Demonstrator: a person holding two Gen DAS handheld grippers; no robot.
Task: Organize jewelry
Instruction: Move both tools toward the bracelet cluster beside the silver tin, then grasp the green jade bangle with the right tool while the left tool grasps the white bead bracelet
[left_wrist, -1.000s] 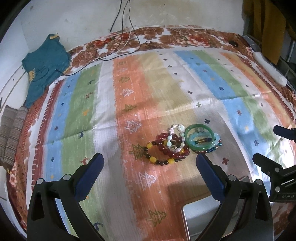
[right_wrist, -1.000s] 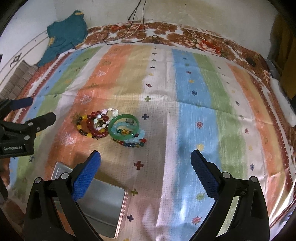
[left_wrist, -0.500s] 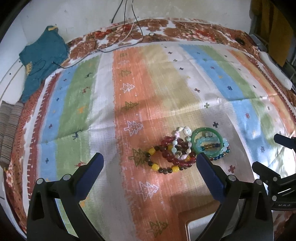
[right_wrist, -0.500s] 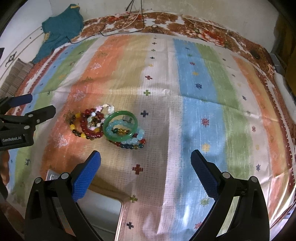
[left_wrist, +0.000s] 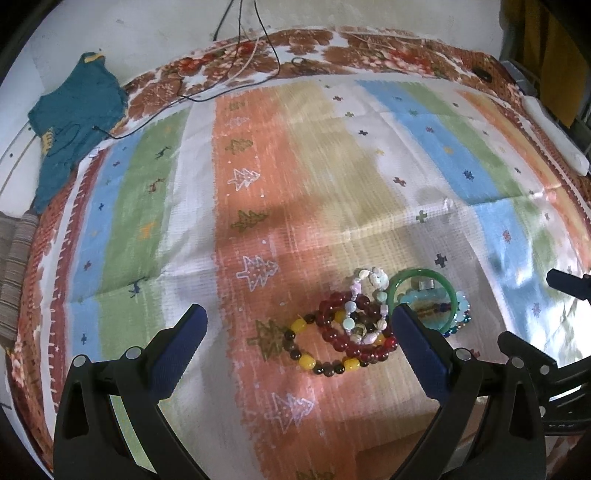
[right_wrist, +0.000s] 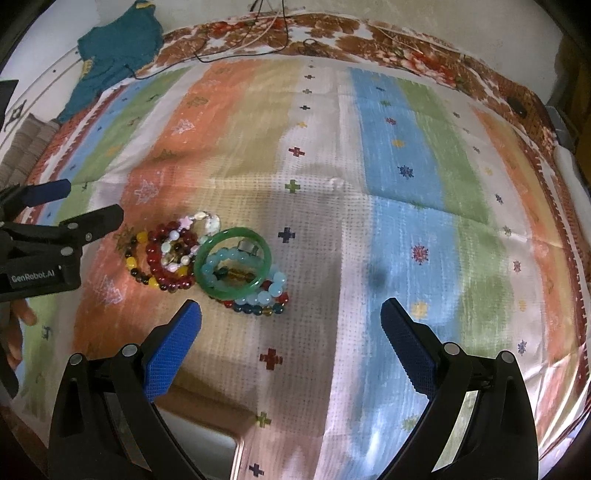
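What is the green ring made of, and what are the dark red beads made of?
The green bangle looks like polished jade or glass: one smooth, glossy, slightly see-through ring. It could also be plastic. The dark red bead bracelet looks like glass or polished stone: round shiny beads that let some light through. The pictures cannot settle which.

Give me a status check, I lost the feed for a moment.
Left gripper open, empty. Right gripper open, empty. Bracelets piled on cloth, untouched; green bangle on top. Nothing in the way.
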